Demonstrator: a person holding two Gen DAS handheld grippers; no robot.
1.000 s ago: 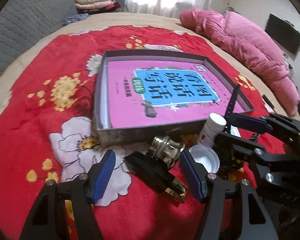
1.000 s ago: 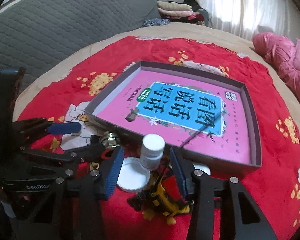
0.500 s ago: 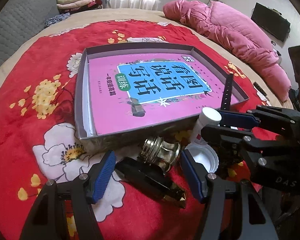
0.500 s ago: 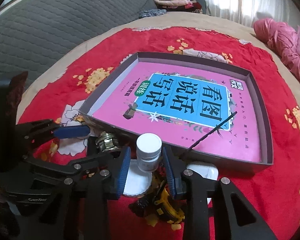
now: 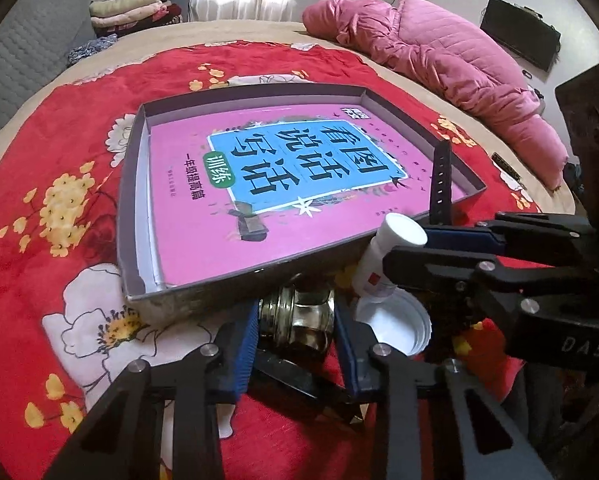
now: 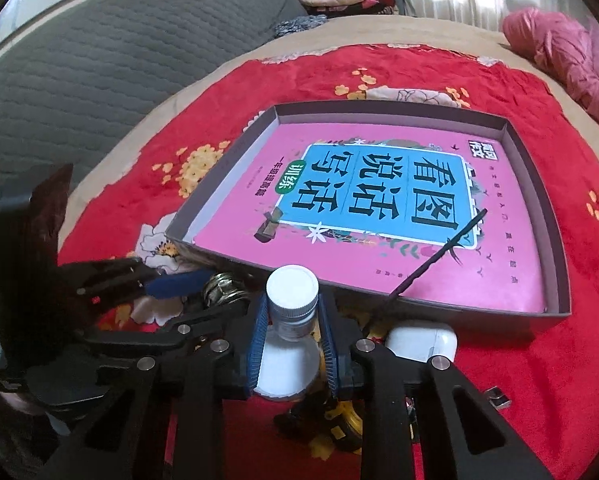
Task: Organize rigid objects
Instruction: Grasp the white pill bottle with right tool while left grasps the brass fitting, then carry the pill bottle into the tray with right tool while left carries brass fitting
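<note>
1. Metal knob (image 5: 299,316) sits between the blue pads of the left gripper (image 5: 295,332), whose jaws are closing on it; the pads look to touch its sides, just in front of the tray's near wall.
2. White bottle (image 6: 293,302) stands upright between the pads of the right gripper (image 6: 293,332), jaws closing, pads against its sides.
3. Grey tray (image 6: 557,280) holds a pink book (image 6: 379,216); a black strap (image 5: 439,184) leans over its near wall.
4. Red blanket (image 5: 39,152) lies bare to the left.
</note>
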